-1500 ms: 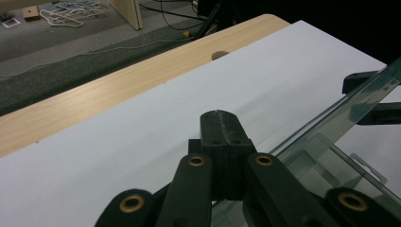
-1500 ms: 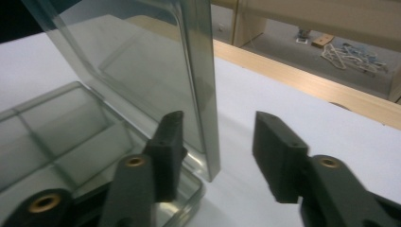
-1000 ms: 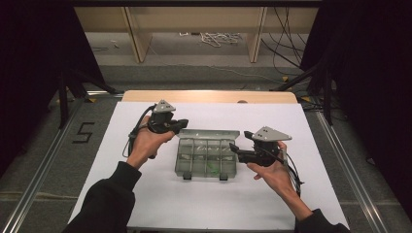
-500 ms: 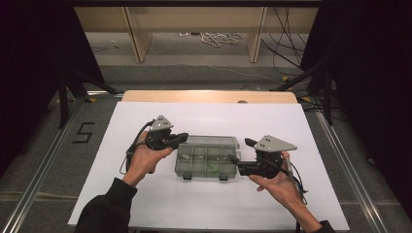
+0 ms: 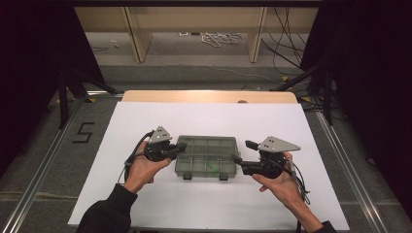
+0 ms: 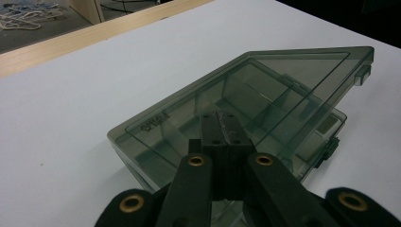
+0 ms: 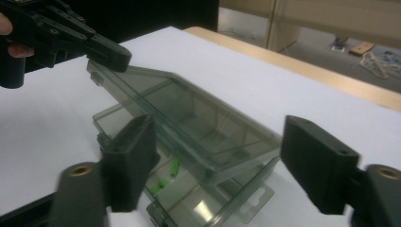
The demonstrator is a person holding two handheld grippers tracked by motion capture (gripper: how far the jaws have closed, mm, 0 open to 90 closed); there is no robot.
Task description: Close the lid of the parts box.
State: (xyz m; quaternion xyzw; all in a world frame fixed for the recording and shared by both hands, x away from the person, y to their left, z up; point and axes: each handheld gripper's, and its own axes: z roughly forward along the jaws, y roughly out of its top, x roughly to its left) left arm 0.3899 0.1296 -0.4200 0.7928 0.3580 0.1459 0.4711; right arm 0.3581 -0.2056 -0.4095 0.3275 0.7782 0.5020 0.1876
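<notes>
I see left gripper (image 5: 181, 145) jaws together on lid (image 6: 265, 90), box (image 5: 208, 158) at 9 | right gripper (image 5: 235, 158) at 3, jaws apart | lid half-raised

smoky clear compartment box (image 5: 208, 156), lid (image 7: 189, 113) half-raised.

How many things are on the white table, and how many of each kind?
Clear compartment box: 1
Green bits inside it: cannot tell how many
Grippers: 2, left gripper and right gripper
Total: 3 things, besides the green bits
</notes>
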